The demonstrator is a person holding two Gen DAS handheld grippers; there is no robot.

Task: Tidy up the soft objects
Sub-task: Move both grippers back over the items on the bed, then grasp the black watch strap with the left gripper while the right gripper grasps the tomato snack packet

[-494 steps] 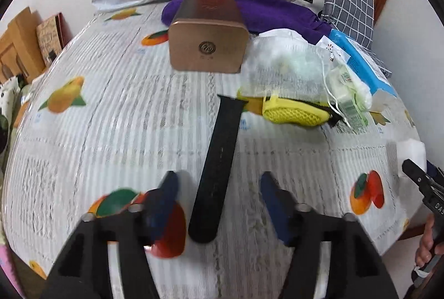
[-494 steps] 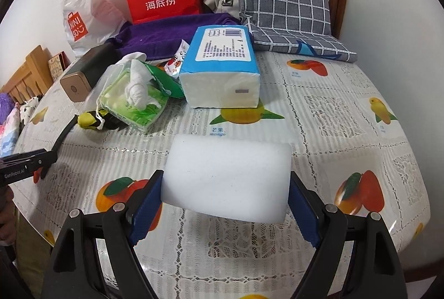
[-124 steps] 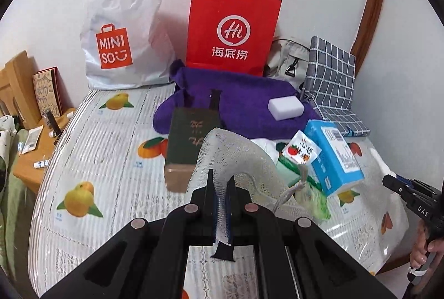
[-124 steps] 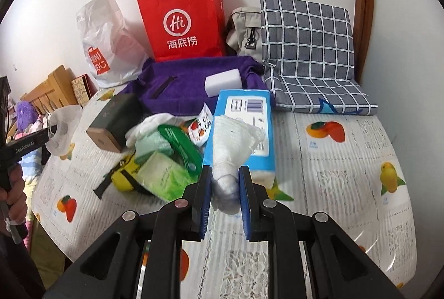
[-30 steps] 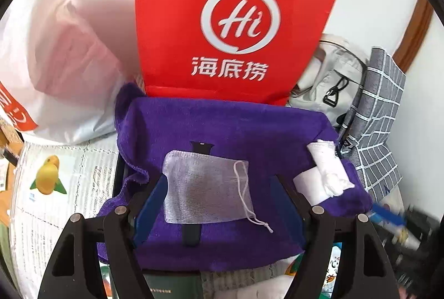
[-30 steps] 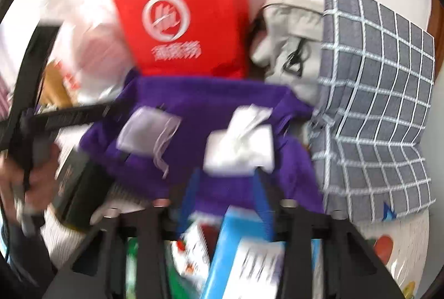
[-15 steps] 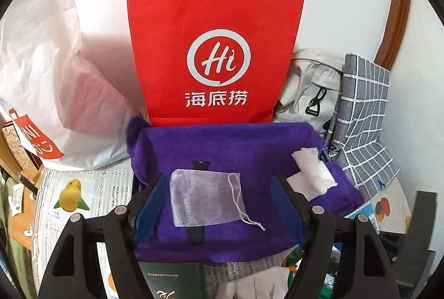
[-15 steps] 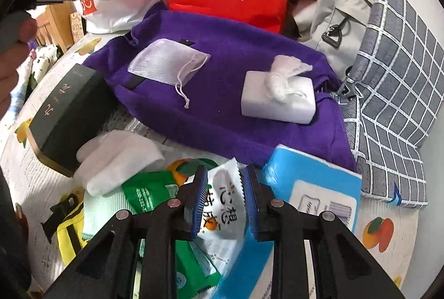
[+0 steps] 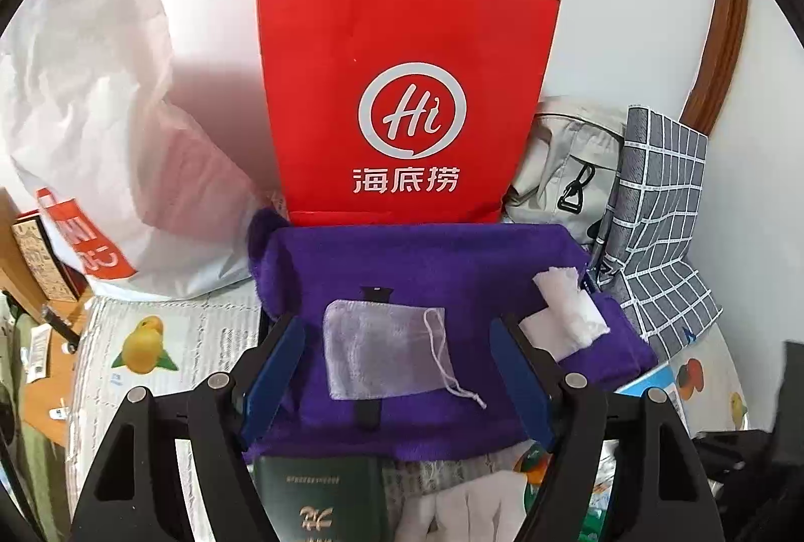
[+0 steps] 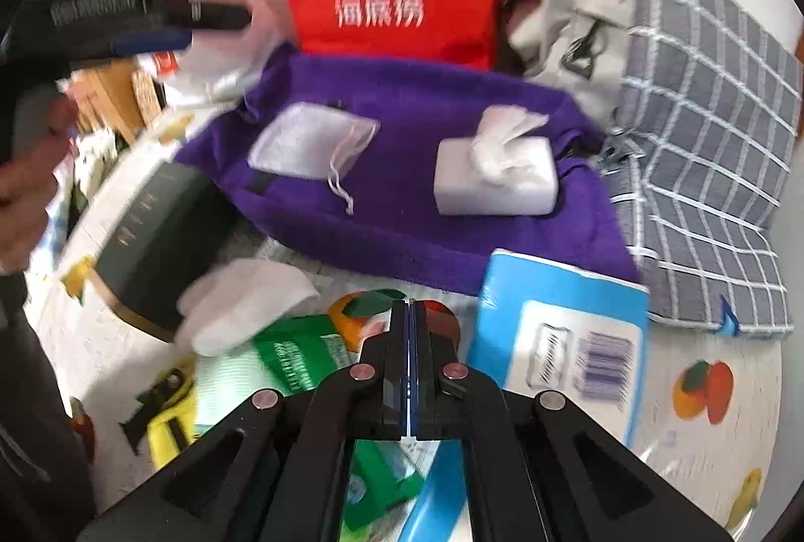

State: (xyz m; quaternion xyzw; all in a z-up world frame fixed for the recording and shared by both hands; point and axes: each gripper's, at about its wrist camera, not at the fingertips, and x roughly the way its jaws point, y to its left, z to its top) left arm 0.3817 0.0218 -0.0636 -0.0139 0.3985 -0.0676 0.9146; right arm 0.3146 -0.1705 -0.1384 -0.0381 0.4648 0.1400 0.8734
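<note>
Change since earlier views: mesh pouch (image 9: pixel 384 353), white sponge (image 10: pixel 495 180) and crumpled tissue (image 10: pixel 502 140), earlier gripped or lying on the table, are now lying on the purple towel (image 9: pixel 417 260); the snack packet seen between the right jaws half a second ago is no longer showing there.
Left gripper (image 9: pixel 397 378): jaws are standing wide apart and gripping nothing; it is hovering above the towel, with the pouch appearing between its blue pads (image 9: pixel 274 368) in the left wrist view but apart from them.
Right gripper (image 10: pixel 409 331): jaws have just been closing and are now pressing pad to pad, with nothing visible between them; it is hanging over the clutter at the table's near side.
Mesh pouch: is lying flat on the left part of the towel, drawstring trailing toward the near edge, partly covering a black strap (image 9: pixel 369 411).
White sponge: is resting on the right part of the towel, well apart from the pouch.
Crumpled tissue: is sitting on top of the sponge.
Purple towel: is spreading in front of the red paper bag (image 9: pixel 402 89), touching its base.
Near clutter: blue tissue pack (image 10: pixel 563 341), green wipes pack (image 10: pixel 296 356), white glove (image 10: pixel 246 305) and dark box (image 10: pixel 161 240) are lying on the fruit-print tablecloth (image 10: pixel 713 431); this view is motion-blurred.
Background: white shopping bag (image 9: pixel 100 140), beige bag (image 9: pixel 568 170) and checked cushion (image 9: pixel 658 200) are standing along the wall.
</note>
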